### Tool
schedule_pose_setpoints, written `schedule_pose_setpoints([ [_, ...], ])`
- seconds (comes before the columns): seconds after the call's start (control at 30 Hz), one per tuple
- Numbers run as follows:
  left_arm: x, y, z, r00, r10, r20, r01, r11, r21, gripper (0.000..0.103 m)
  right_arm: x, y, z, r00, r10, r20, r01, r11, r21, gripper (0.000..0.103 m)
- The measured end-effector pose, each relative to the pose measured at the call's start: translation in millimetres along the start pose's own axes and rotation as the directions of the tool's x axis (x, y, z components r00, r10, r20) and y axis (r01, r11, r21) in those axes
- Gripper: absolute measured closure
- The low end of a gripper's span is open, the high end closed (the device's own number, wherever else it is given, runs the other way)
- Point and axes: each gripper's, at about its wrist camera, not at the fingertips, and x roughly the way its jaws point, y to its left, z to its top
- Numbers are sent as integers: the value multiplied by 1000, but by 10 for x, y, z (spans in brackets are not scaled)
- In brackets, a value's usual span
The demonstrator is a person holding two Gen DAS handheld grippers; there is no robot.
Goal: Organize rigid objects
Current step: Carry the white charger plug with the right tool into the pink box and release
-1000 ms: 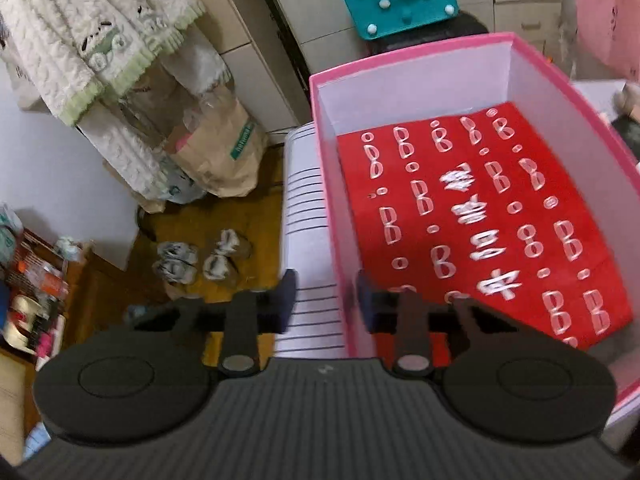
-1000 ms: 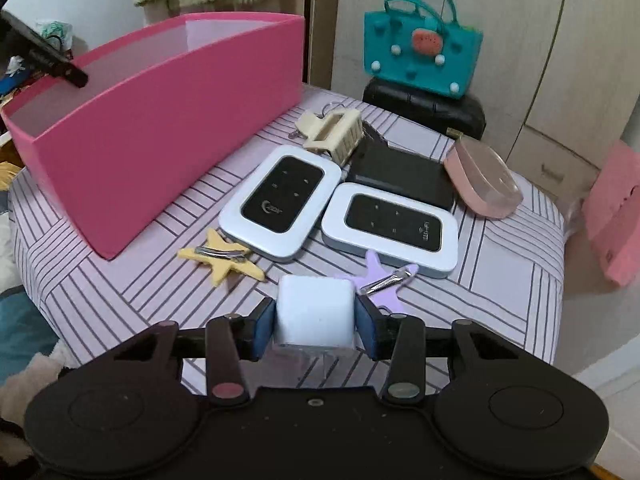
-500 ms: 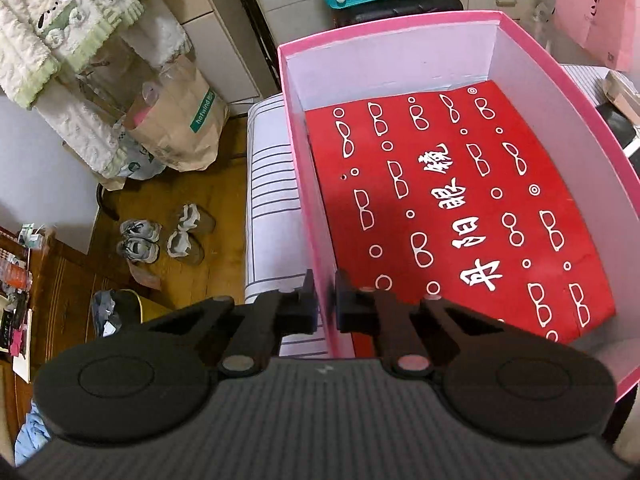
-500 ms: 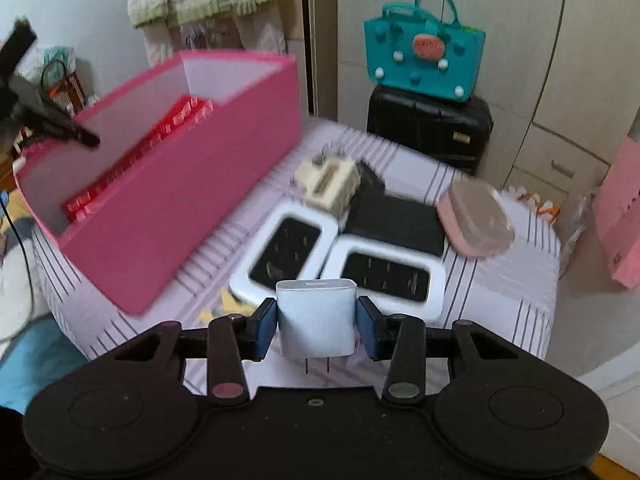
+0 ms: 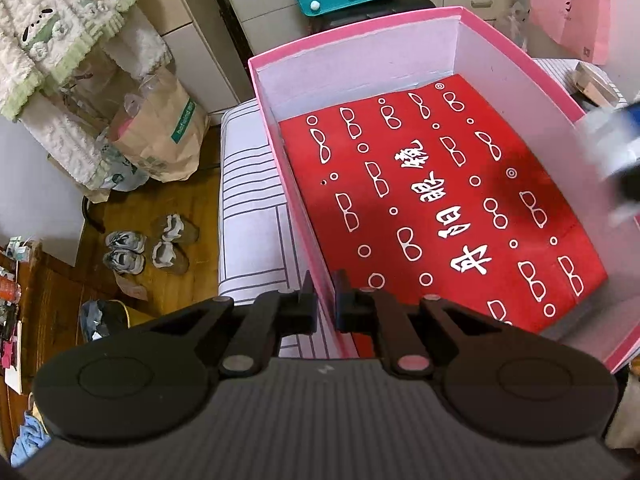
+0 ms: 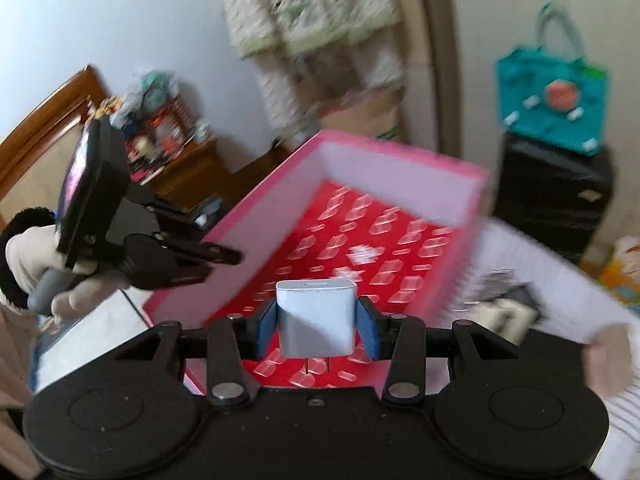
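Holding only a red printed sheet: pink box. Left tongs clamping its 9 o'clock wall. Right tongs gripping white charger upright above the box, prongs pointing down.

We found the box on the striped table, a printed sheet lying in it. At ten o'clock of the box, on the floor, sat shoes beside a paper bag.
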Motion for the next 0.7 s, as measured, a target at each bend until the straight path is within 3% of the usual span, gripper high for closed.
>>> schedule_pose_setpoints([
  [0.1,7,47,-6,1000,-14,5,14,1000,-12,96,461,85,122,994,35,-101,-31,999,43,55],
  [0.2,16,80,-6,1000,-25,9,25,999,-24,96,882,133,207,983,1,-183,5,999,31,55],
  [0.3,22,95,1,999,-33,7,33,999,-22,96,1106,176,245,978,-30,-208,32,999,6,55],
  [0.47,21,75,-7,999,-33,9,33,999,-12,95,1191,-7,392,979,14,-205,11,992,122,55],
  [0.57,24,81,-2,999,-36,9,37,999,-28,95,1340,-57,417,968,60,-242,-18,985,172,54],
  [0.7,23,82,4,999,-35,5,35,999,-35,95,1489,-190,326,938,192,-287,-91,940,329,54],
])
